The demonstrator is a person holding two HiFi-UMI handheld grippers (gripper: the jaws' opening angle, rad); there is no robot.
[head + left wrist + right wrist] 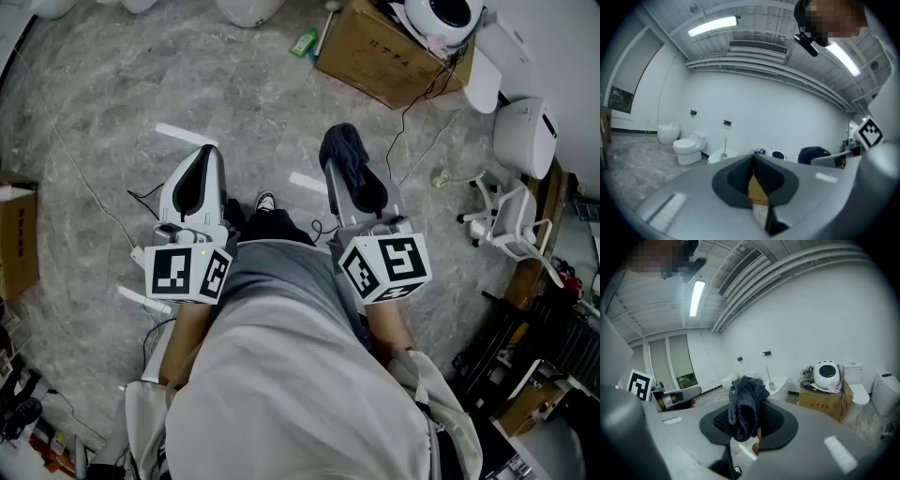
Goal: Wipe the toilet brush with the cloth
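Note:
A dark blue cloth (345, 152) hangs bunched from the tips of my right gripper (339, 142), which is shut on it. In the right gripper view the cloth (745, 411) fills the jaws of that gripper (749, 380). The toilet brush (769, 376) stands upright far ahead by the wall, in a white low fixture (779, 384). My left gripper (208, 150) is shut with nothing in it. The left gripper view shows the left gripper's (753, 158) jaws meeting, and far off the same brush (725, 145) and the cloth (813, 154) on the other gripper.
A cardboard box (380, 52) with a round white device (441, 17) on top sits ahead right, with cables trailing from it. White toilets (525, 136) line the right side; another toilet (689, 147) stands left of the brush. A second box (19, 234) lies far left.

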